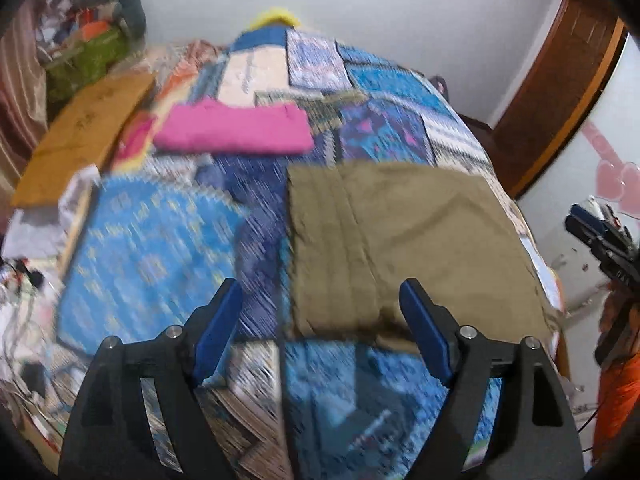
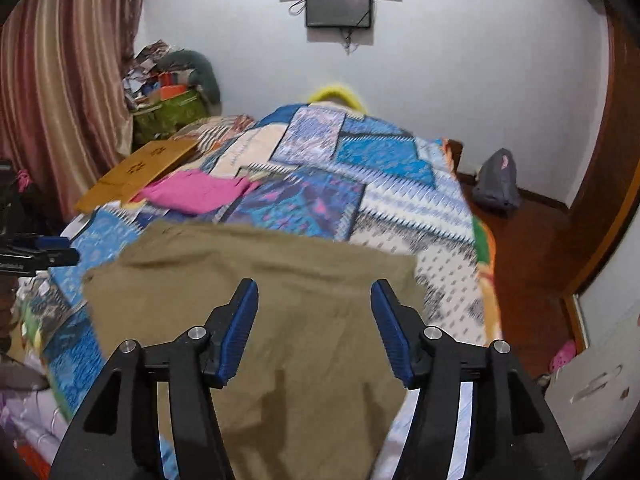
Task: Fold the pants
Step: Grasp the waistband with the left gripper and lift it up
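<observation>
The olive-brown pants [image 1: 404, 240] lie folded flat on the patchwork bedspread [image 1: 160, 248], at the right side of the bed. They also show in the right wrist view [image 2: 280, 312]. My left gripper [image 1: 320, 292] is open and empty, hovering above the pants' near left edge. My right gripper [image 2: 314, 292] is open and empty, hovering over the middle of the pants. The right gripper also shows at the far right of the left wrist view [image 1: 600, 240]. The left gripper shows at the left edge of the right wrist view [image 2: 36, 254].
A folded pink garment [image 1: 236, 130] lies further back on the bed, also in the right wrist view [image 2: 196, 192]. A brown cardboard sheet [image 1: 84, 136] lies at the left. A cluttered green bag [image 2: 168, 112], striped curtain [image 2: 60, 80], wooden door frame [image 1: 560, 92] and grey bag on the floor [image 2: 496, 180] surround the bed.
</observation>
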A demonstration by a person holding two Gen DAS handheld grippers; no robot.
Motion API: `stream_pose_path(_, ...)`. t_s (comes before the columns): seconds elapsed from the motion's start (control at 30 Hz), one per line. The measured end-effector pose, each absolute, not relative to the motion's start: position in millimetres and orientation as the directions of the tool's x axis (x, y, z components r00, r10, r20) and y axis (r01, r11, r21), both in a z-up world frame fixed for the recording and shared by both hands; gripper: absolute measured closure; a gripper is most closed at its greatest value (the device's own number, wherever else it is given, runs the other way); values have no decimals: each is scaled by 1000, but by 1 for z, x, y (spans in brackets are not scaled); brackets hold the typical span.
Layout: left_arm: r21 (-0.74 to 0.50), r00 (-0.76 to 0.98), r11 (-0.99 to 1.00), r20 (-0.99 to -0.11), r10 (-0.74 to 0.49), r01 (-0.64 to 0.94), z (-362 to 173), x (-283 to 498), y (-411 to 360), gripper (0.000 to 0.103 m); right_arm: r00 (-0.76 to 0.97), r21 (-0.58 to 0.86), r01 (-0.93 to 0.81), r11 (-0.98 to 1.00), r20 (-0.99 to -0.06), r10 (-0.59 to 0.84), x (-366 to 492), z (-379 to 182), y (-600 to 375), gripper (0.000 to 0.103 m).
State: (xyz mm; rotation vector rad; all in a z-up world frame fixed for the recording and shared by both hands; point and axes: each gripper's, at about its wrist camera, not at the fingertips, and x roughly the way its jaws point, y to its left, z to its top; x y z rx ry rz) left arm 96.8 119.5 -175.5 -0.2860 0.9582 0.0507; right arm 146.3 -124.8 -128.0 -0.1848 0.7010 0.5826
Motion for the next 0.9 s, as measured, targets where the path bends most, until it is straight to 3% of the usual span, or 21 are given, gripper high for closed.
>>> stream_pose_path(0.3, -428, 489, 886, -820, -298, -177, -217, 89, 100, 21, 507, 56, -557, 828, -767, 393, 126, -187, -117, 48)
stream_pose_path(0.4, -487, 506, 851, -793, -338, -194, -222, 91, 102, 11, 517, 54, -553, 832, -761, 393, 118, -190, -120, 48)
stream_pose_path(0.63, -636, 564, 744, -698, -441, -206, -224, 96, 117, 9, 498, 89, -553, 829, -762, 414, 119, -197, -122, 48)
stream_pose_path(0.9, -637, 570, 716, -713, -408, -286, -235, 124, 120, 7, 483, 126, -555, 822, -756, 442, 120, -199, -125, 48)
